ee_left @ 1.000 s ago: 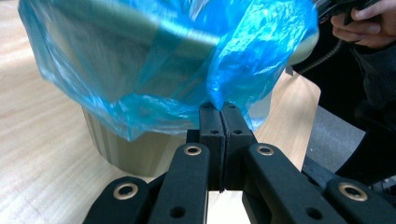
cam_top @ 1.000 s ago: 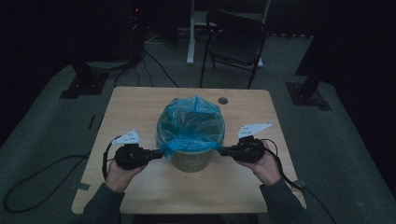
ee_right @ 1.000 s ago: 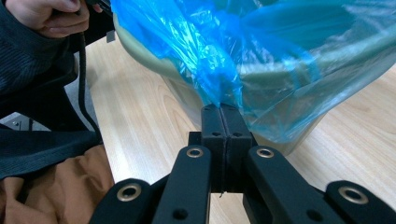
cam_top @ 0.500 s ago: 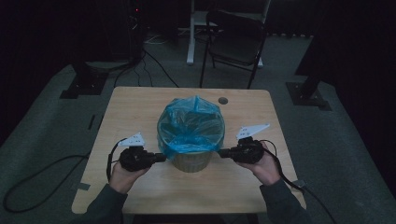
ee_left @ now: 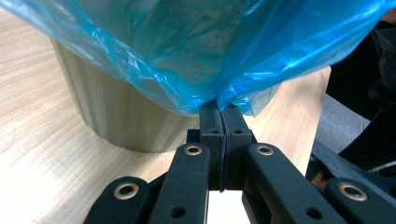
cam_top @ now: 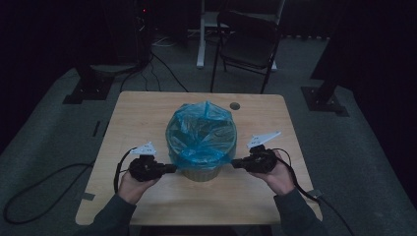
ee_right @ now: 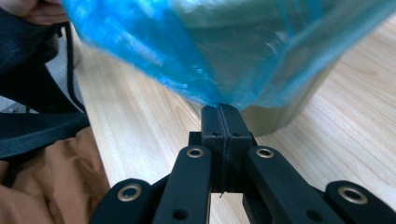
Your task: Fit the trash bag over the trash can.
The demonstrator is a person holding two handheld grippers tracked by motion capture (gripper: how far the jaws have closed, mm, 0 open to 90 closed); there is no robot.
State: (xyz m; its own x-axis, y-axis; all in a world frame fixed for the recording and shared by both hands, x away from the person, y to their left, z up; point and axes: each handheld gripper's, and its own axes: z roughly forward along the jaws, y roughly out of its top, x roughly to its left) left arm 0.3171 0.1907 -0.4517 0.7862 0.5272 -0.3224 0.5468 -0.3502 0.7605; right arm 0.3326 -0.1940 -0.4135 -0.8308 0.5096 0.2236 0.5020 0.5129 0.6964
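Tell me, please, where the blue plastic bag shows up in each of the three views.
High view: blue bag at table centre, draped over the bin, between both grippers.
Left gripper view: bag across the top, hem pinched in the shut jaws.
Right gripper view: bag across the top, hem likewise pinched.
Shared landmark: the bin.

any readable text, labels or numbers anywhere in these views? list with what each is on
None readable. The blue bag, the bin under it, the table and both closed grippers, left and right, carry no visible print. The red light in the dark background is a glow, no characters.
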